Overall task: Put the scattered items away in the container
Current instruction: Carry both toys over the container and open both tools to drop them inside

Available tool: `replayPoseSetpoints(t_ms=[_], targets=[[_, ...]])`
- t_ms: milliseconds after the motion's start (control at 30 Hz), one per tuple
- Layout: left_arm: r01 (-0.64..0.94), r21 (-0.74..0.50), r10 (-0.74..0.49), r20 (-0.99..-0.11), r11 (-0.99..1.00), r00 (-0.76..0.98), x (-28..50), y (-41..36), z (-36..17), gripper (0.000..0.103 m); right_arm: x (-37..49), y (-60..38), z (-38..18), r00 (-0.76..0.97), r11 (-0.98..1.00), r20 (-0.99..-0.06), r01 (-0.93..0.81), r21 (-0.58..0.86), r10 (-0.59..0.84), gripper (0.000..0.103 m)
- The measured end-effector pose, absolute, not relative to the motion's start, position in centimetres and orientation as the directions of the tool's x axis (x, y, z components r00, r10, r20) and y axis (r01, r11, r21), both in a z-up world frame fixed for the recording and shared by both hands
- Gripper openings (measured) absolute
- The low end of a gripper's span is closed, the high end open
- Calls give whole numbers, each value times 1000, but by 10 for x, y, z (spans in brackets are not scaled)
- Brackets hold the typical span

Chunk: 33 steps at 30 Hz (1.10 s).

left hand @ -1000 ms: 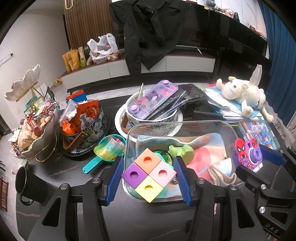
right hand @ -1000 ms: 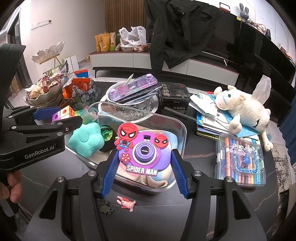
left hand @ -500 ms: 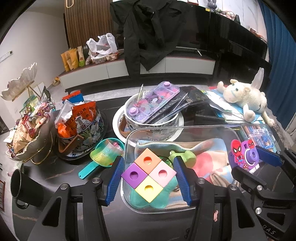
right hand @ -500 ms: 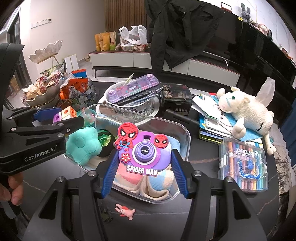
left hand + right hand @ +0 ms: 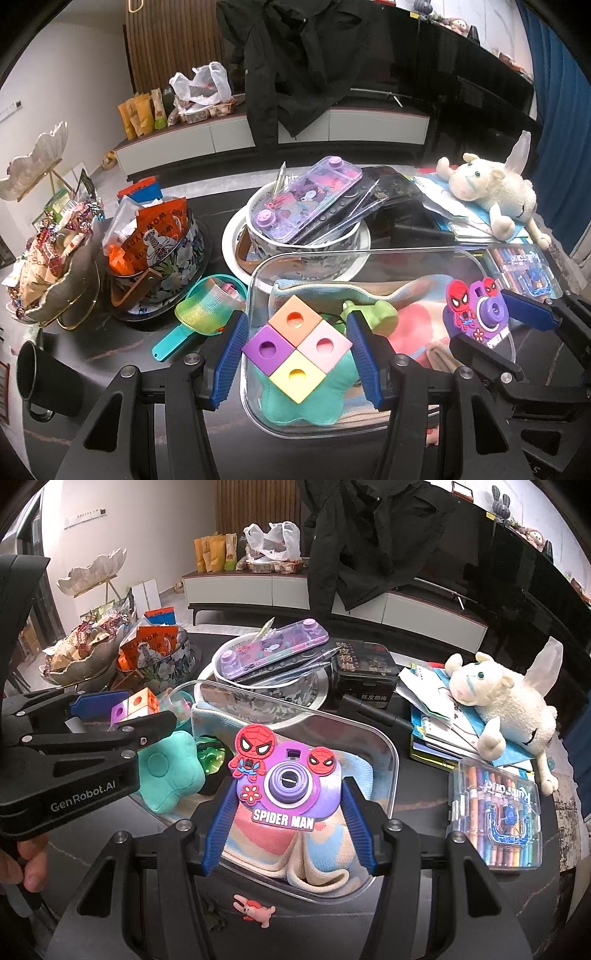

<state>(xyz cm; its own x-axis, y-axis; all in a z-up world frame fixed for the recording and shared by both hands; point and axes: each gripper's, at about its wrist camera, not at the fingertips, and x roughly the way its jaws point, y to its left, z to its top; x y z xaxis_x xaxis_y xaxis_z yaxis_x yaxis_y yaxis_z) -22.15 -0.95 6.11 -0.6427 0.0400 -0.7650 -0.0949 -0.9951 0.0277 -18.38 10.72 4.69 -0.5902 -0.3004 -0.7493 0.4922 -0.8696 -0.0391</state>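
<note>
Two handheld tools hovering over a clear plastic container (image 5: 373,258) on a dark, cluttered counter (image 5: 140,354).

Left tool (image 5: 295,354) pinching a block of four coloured cubes (image 5: 297,350), orange, purple, pink and yellow, between its blue pads, jaws closed to the block's width. Holding it above the near left part of the container, over a teal flower-shaped cushion (image 5: 306,395) already lying inside.

Right tool (image 5: 287,805) gripping a purple Spider-Man toy camera (image 5: 286,781) by its sides, jaws closed to the camera's width. Hanging above the near right part of the container, over a folded pastel blanket (image 5: 295,849) inside.

Judging the step: carrying both toys to the drop point, with release not yet made. Next move likely calling for lowering each toy nearer the soft contents, then opening the jaws so neither bounces out.

Still lying outside the container: a rainbow spring toy (image 5: 208,308) just beside its left wall, a crayon box (image 5: 495,816) to its right, a plush lamb (image 5: 502,701) far right.

Showing only in the right wrist view: a small pink figure (image 5: 255,910) on the counter just beyond the near rim, and fingers of a hand (image 5: 22,864) around the left tool's grip. Showing only in the left wrist view: a black mug (image 5: 44,380) at near left.
</note>
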Motion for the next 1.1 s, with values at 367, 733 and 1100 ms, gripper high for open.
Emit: replayPoseSetpoints(t_ms=[367,733,1100], targets=[[-106,23,49,-779,-994,-626,-225,-11,52,52,-189,104,41,-568,-860,-758,509,-19,-319,53],[-130,23,61,-794,-991,-605,-228,-8,44,52,-193,104,32,-542,-853,-773,522,-3,-329,53],[-129,0,78,-798,-992,-598,-228,-6,42,69,-192,102,33,-552,-850,-771,526,-28,-316,54]])
